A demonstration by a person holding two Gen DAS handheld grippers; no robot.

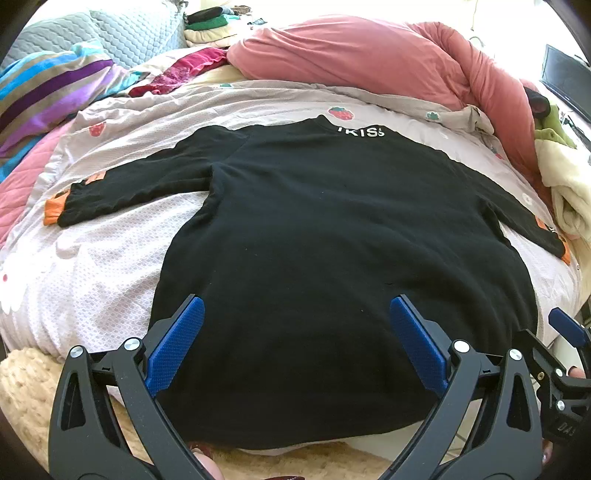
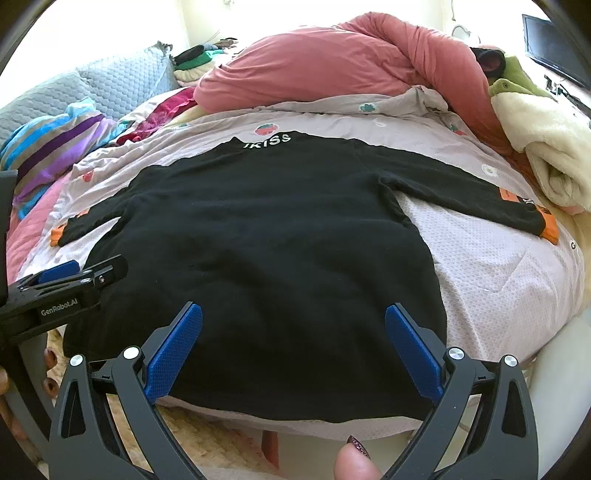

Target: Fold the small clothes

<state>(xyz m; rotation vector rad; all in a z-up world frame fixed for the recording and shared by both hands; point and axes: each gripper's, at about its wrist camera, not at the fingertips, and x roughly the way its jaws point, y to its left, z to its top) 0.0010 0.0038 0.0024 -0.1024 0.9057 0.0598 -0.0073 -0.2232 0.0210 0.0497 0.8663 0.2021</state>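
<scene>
A black long-sleeved top [image 1: 314,229] with white letters at the collar and orange cuffs lies flat on the bed, back up, both sleeves spread out; it also shows in the right wrist view [image 2: 266,236]. My left gripper [image 1: 297,308] is open and empty, hovering over the hem's left part. My right gripper [image 2: 293,314] is open and empty over the hem's right part. The right gripper shows at the left wrist view's right edge [image 1: 569,328]. The left gripper shows at the right wrist view's left edge [image 2: 66,280].
The bed has a pale lilac strawberry-print cover [image 1: 92,266]. A pink duvet [image 1: 351,55] is bunched at the back. A striped cloth [image 1: 48,92], a stack of folded clothes [image 1: 210,26] and a cream blanket [image 2: 546,147] lie around. A fluffy beige rug [image 1: 33,391] lies below the bed's edge.
</scene>
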